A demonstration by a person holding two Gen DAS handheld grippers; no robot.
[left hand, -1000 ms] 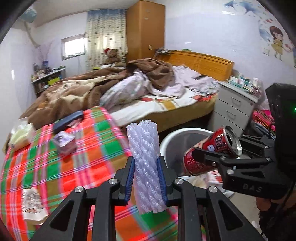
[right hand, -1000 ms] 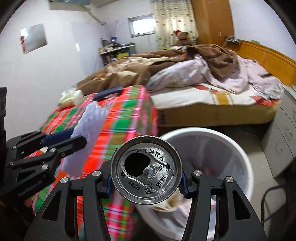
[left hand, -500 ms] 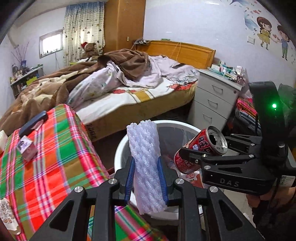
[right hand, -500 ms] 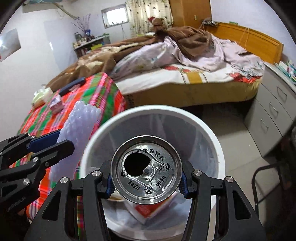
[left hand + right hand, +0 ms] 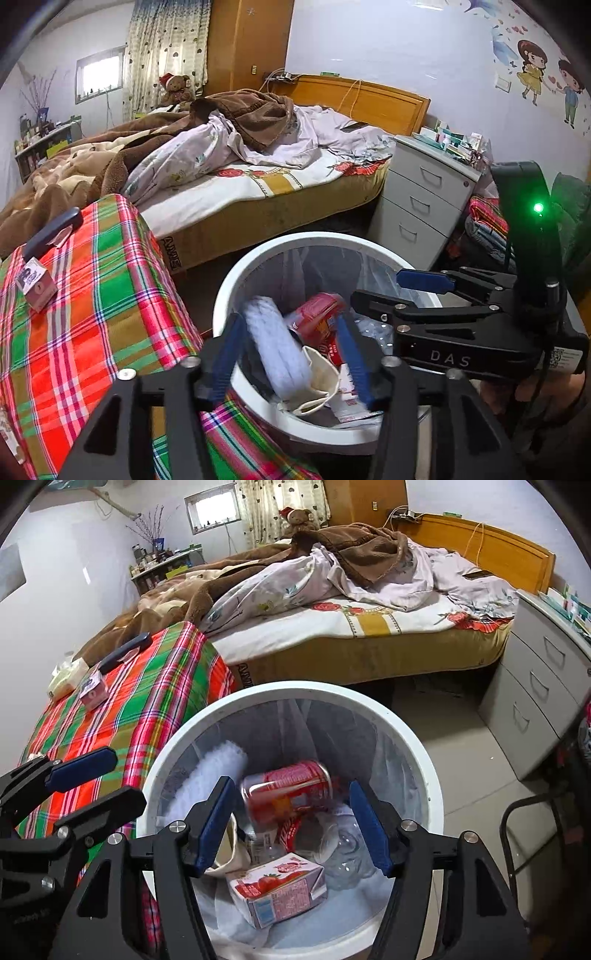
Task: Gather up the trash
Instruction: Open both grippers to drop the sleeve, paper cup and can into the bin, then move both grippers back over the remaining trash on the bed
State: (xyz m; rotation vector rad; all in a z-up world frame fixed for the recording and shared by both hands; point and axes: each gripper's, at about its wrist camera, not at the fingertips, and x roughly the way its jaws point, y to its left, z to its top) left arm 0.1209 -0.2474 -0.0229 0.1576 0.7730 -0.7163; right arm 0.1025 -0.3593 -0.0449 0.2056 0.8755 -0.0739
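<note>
Both grippers hang open over the white trash bin (image 5: pixel 236 280) (image 5: pixel 417 746). My left gripper (image 5: pixel 286 354) is open; the white foam net sleeve (image 5: pixel 273 343) (image 5: pixel 207 779) lies loose inside the bin. My right gripper (image 5: pixel 293 823) is open; the red can (image 5: pixel 288 790) (image 5: pixel 317 314) is blurred, free between its jaws inside the bin. The bin also holds a pink juice carton (image 5: pixel 280 890), a clear plastic bottle (image 5: pixel 343 856) and a paper cup (image 5: pixel 317 376). A small pink box (image 5: pixel 35 288) (image 5: pixel 94 690) sits on the plaid cloth.
The table with the plaid cloth (image 5: pixel 85 302) (image 5: pixel 147 701) stands left of the bin, with a dark handle (image 5: pixel 51 232) and a tissue pack (image 5: pixel 68 675). An unmade bed (image 5: pixel 240 166) lies behind. A grey drawer unit (image 5: pixel 424 199) stands right.
Both grippers have moved over the bin and opened. The foam sleeve and the red can have left the jaws and dropped into the bin.
</note>
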